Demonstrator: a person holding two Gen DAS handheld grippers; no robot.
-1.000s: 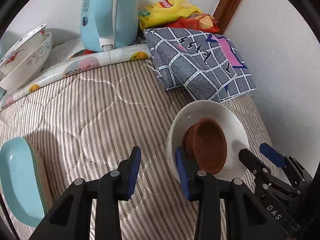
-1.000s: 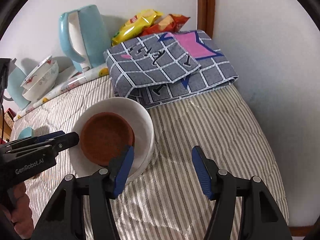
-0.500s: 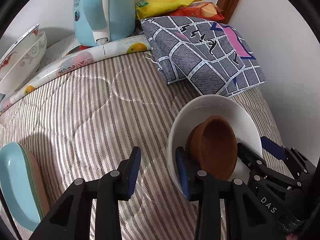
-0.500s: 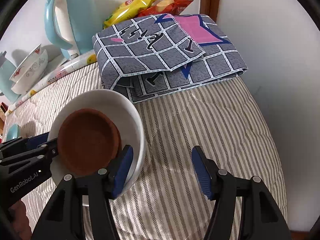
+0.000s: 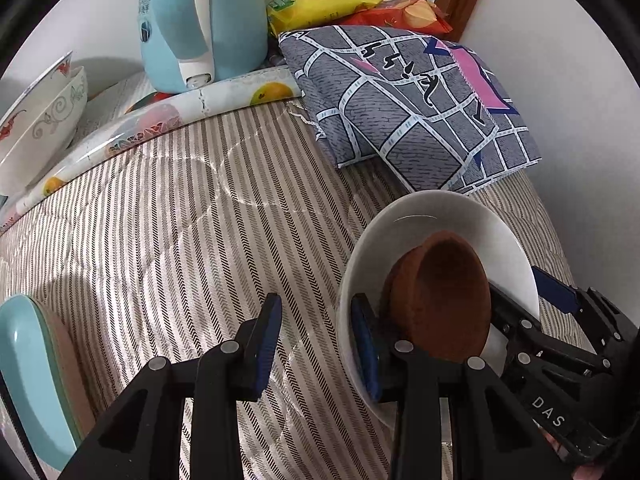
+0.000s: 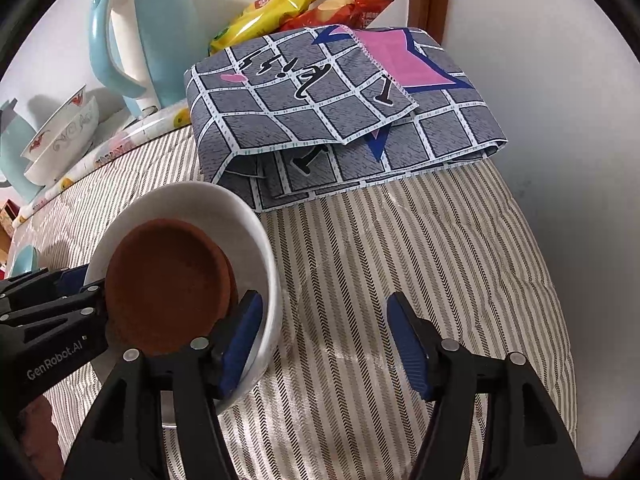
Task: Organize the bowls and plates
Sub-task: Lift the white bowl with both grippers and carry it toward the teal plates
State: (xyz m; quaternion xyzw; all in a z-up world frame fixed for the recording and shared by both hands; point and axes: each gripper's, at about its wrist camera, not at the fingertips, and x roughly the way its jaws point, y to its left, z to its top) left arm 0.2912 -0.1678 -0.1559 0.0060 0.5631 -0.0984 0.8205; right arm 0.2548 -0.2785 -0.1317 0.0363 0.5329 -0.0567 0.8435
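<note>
The left gripper (image 5: 316,344) has its fingers partly spread. One finger (image 5: 366,346) sits inside the white bowl (image 5: 436,220) and the other is outside, with the bowl's rim in the gap; no pinch shows. The right gripper (image 6: 322,336) has its fingers spread wide and opening more. One finger (image 6: 242,338) is inside the bowl on the other side and the other hangs over the bed, so it holds nothing.

The brown bowl (image 6: 164,286) already sits tilted inside the white bowl, on the striped quilt (image 5: 180,220). So one nesting looks done. Two patterned bowls (image 5: 40,124) are stacked far off by the blue kettle (image 5: 200,20), and a light blue plate (image 5: 24,376) lies alone at the near edge. Those likely still need gathering.

The middle of the quilt is open for moving. The folded grey cloth (image 6: 344,120) lies just behind the white bowl, and the wall is close on the right, so that side is tight.
</note>
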